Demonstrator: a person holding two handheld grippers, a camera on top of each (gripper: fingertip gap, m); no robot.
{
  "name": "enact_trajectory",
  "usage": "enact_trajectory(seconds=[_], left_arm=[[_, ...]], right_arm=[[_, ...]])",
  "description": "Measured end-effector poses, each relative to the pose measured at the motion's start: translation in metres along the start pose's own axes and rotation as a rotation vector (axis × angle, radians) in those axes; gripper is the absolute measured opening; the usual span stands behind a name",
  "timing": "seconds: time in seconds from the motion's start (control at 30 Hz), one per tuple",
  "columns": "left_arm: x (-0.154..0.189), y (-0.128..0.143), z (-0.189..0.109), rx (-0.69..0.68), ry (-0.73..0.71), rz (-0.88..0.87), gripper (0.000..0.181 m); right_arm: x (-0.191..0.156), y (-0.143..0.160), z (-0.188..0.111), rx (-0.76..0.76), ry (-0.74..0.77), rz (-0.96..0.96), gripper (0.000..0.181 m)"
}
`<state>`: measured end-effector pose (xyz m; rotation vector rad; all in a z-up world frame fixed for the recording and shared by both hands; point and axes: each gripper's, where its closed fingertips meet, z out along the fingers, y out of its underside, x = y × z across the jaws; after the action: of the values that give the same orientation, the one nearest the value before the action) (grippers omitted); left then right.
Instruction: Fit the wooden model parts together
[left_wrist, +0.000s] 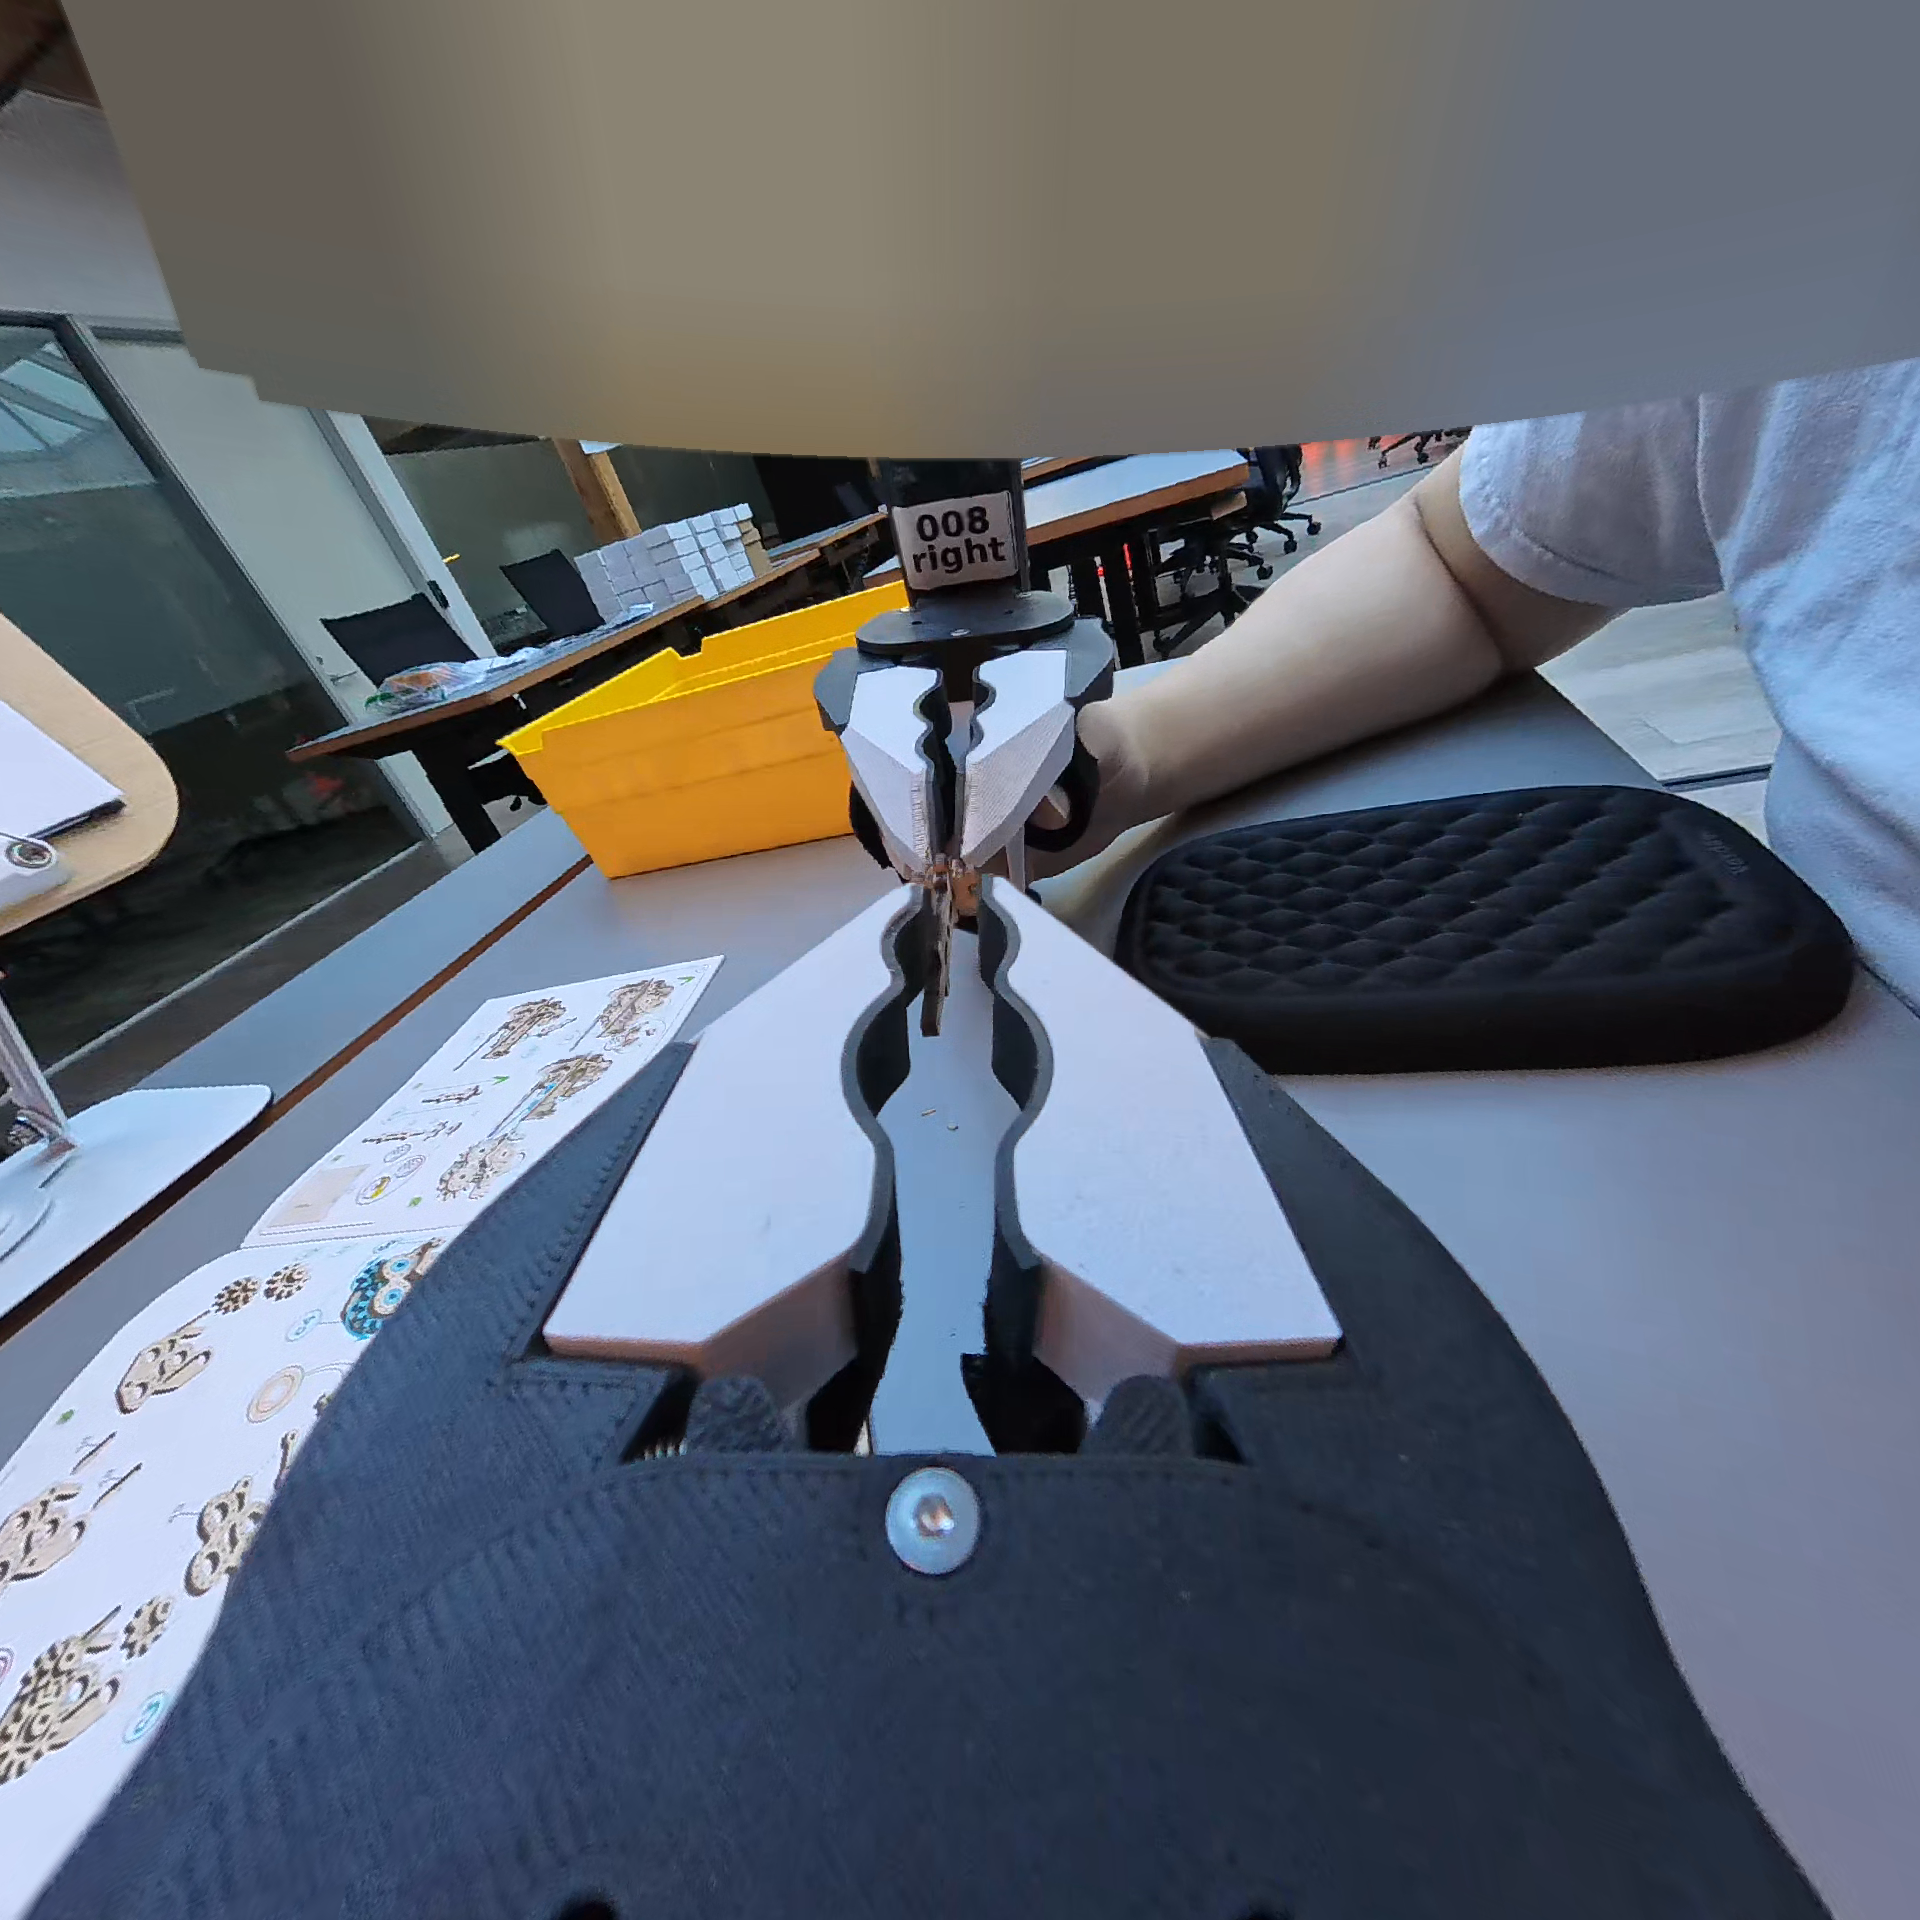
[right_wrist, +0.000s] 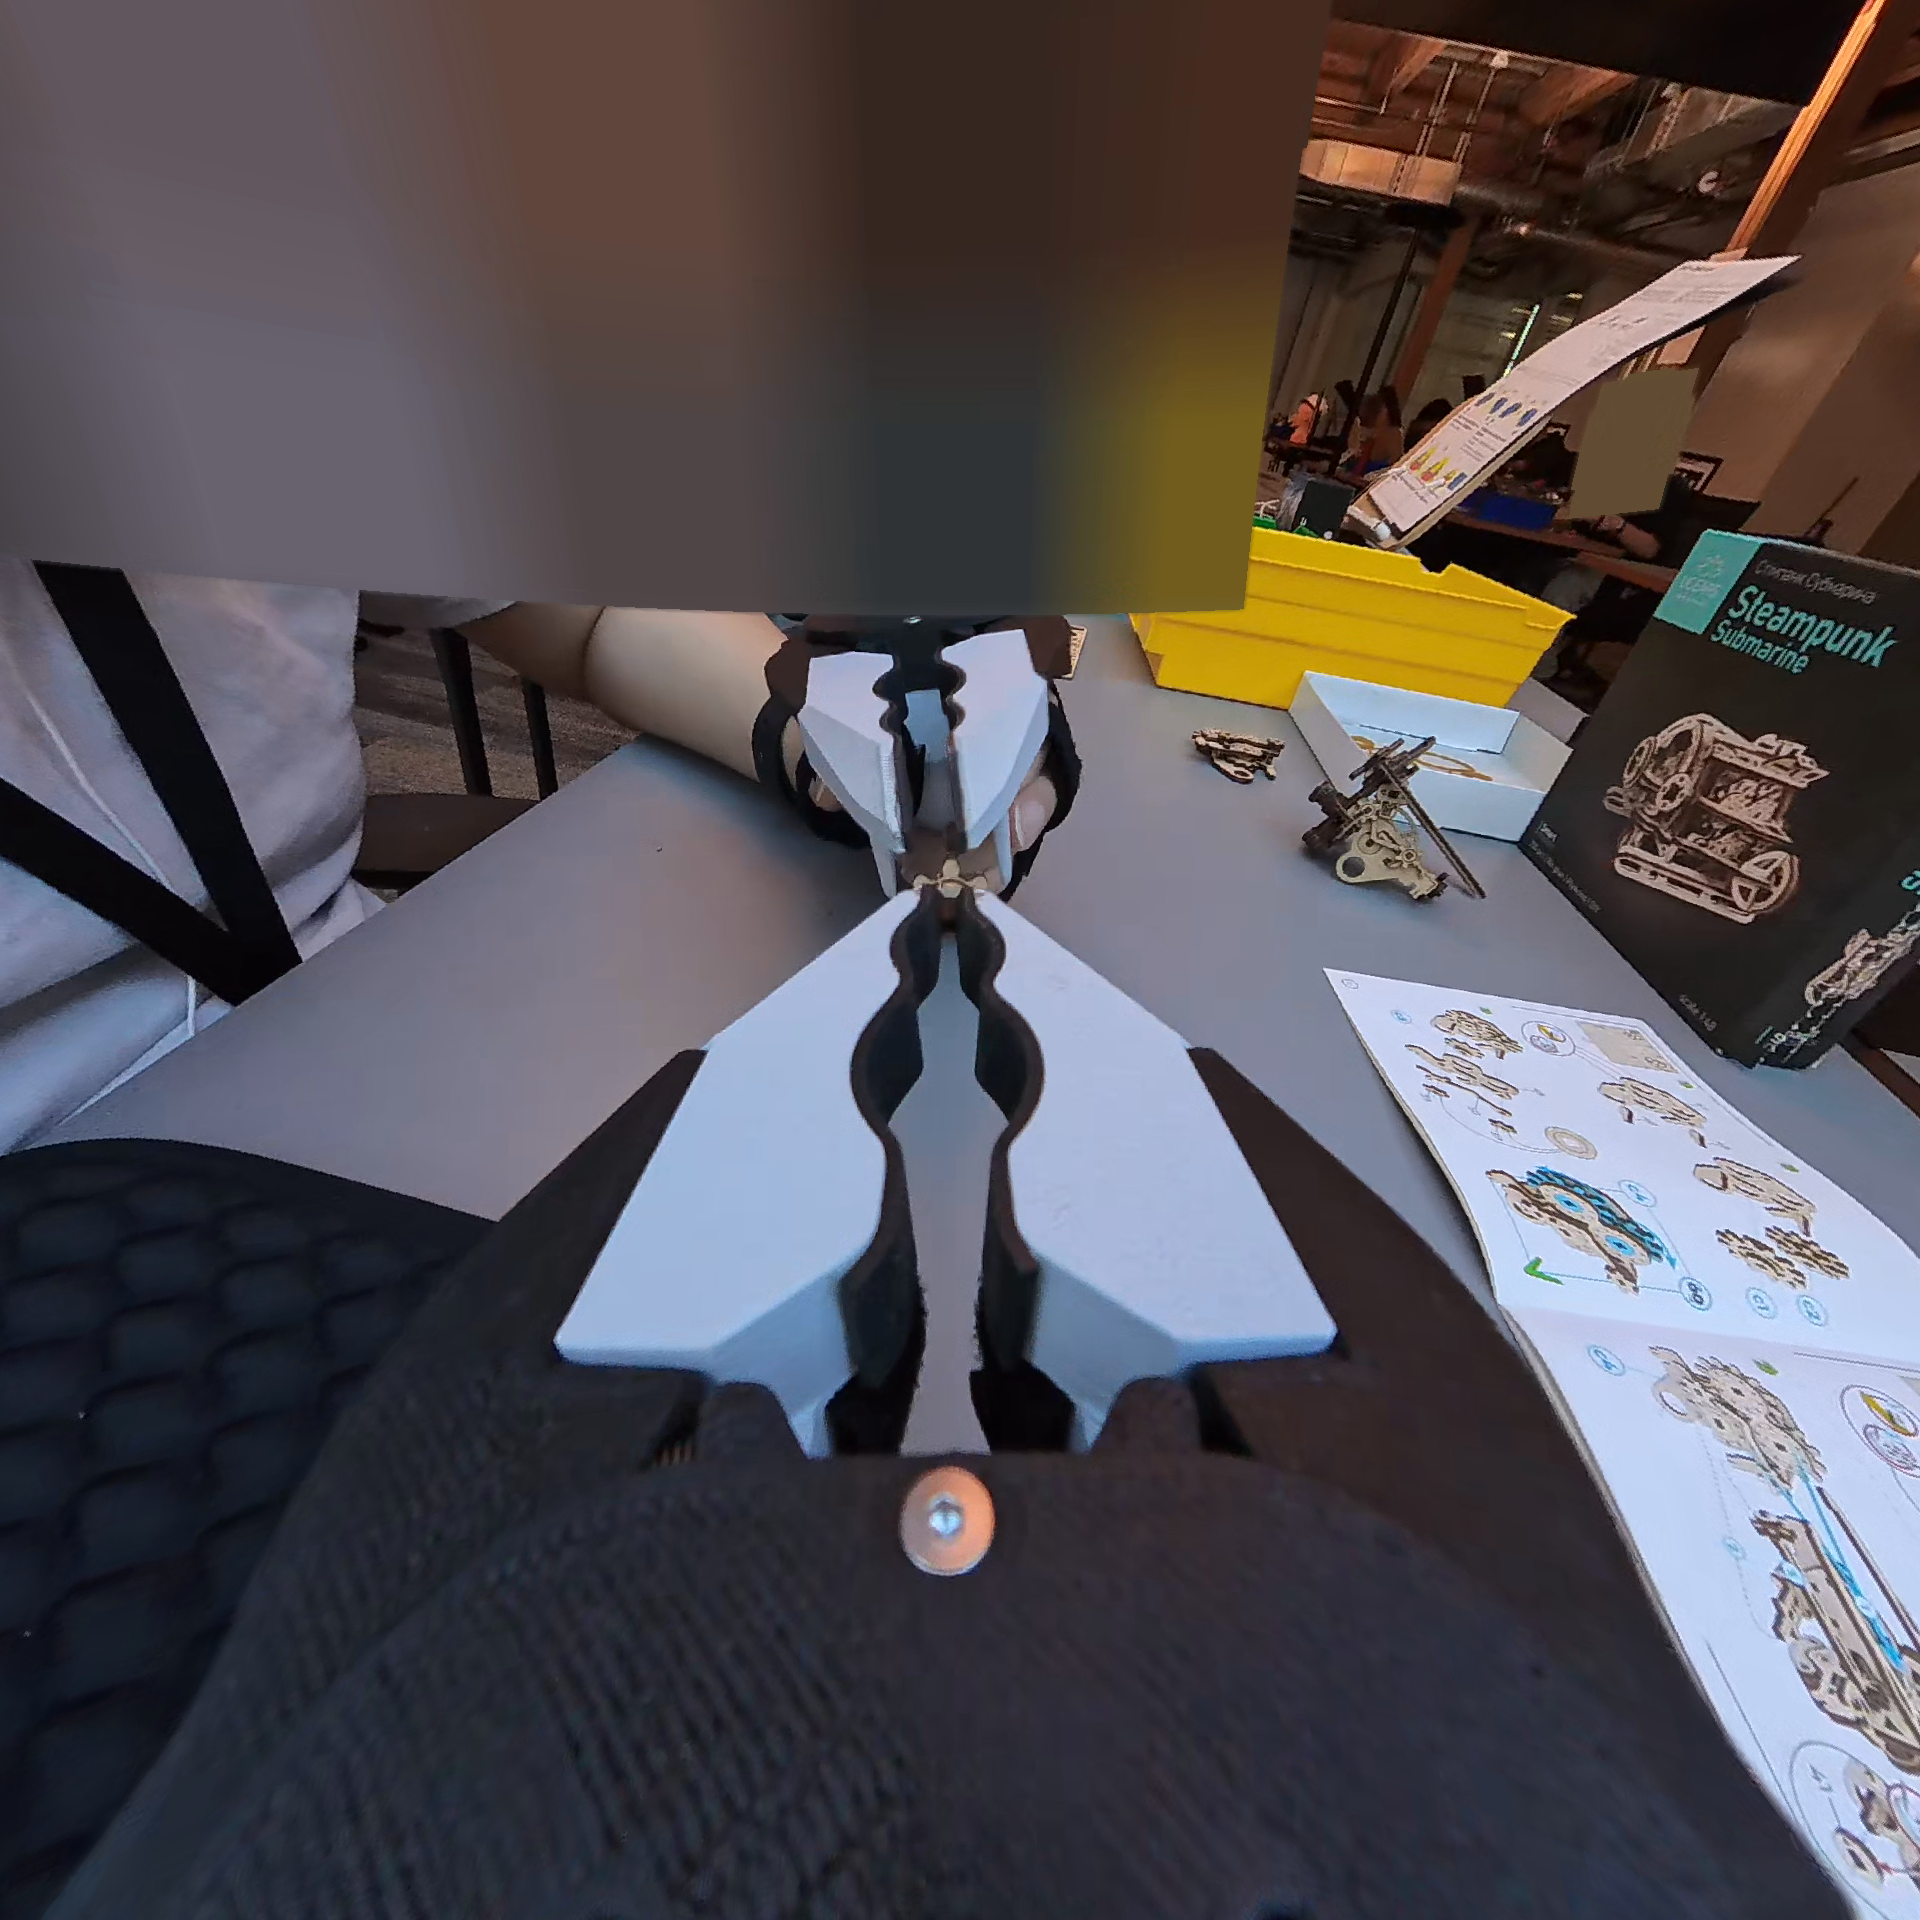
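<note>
My two grippers meet tip to tip above the grey table. In the left wrist view my left gripper is shut on a thin flat wooden part that stands on edge between its tips. The right gripper faces it, shut on a small pale wooden part that touches the flat part's far end. In the right wrist view my right gripper pinches the small wooden part against the tips of the left gripper. The join itself is too small to make out.
A black padded cushion lies by the person's arm. A yellow bin stands behind. Instruction sheets, a dark model box, a white tray, a part-built wooden assembly and a loose wooden piece lie to the right gripper's right. Only a small space, under 4 cm, lies between the two pairs of fingers. The part-built wooden assembly is about equally far from each gripper, around 30 cm.
</note>
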<state>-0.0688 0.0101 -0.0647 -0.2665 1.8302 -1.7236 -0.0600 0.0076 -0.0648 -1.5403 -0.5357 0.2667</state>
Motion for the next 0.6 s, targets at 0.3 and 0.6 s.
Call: enact_trajectory(seconds=[0.3,0.6], left_arm=[[0.001,-0.004,0.002,0.026,0.002,-0.052,0.001],[0.007,-0.003,0.005,-0.001,0.018,-0.041,0.0]], right_arm=[[-0.005,-0.012,0.001,0.065,-0.017,-0.017,0.0],[-0.012,-0.007,0.006,0.036,-0.033,-0.046,0.0]])
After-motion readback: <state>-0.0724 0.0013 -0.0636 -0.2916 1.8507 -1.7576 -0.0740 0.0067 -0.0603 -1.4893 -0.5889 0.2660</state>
